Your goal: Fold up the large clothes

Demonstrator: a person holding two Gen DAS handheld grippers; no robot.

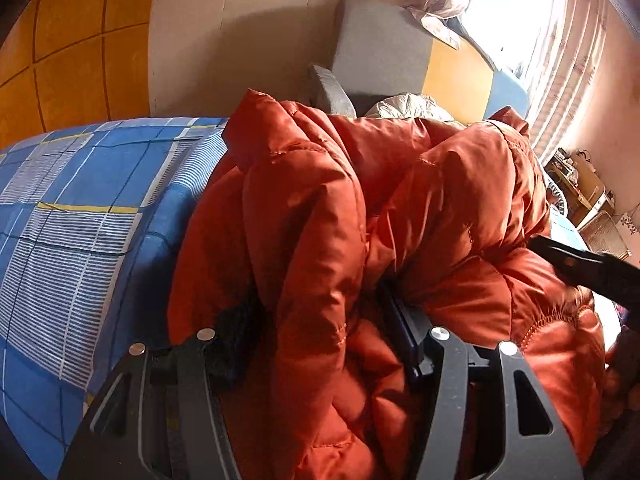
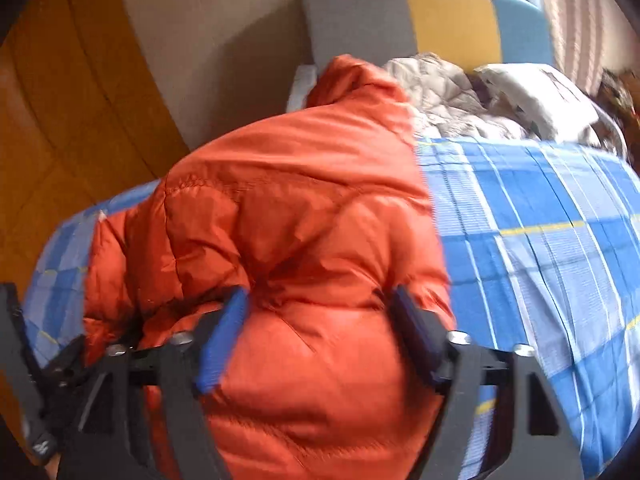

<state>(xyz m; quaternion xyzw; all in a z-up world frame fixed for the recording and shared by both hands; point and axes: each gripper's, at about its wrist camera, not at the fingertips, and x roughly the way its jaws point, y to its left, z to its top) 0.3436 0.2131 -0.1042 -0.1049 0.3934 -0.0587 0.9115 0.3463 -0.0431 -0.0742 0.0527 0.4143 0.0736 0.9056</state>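
Observation:
An orange puffer jacket lies bunched on a bed with a blue plaid sheet. My left gripper has a thick fold of the jacket between its jaws; the left finger is hidden by fabric, and the right finger presses the jacket. In the right wrist view the jacket fills the middle. My right gripper has its blue pads wide apart around the jacket's puffy bulk. The other gripper shows at the left edge.
The plaid sheet stretches to the right. A grey-white quilted garment and a pillow lie at the bed's head by a grey, yellow and blue headboard. Orange floor tiles are on the left; a bright window is on the right.

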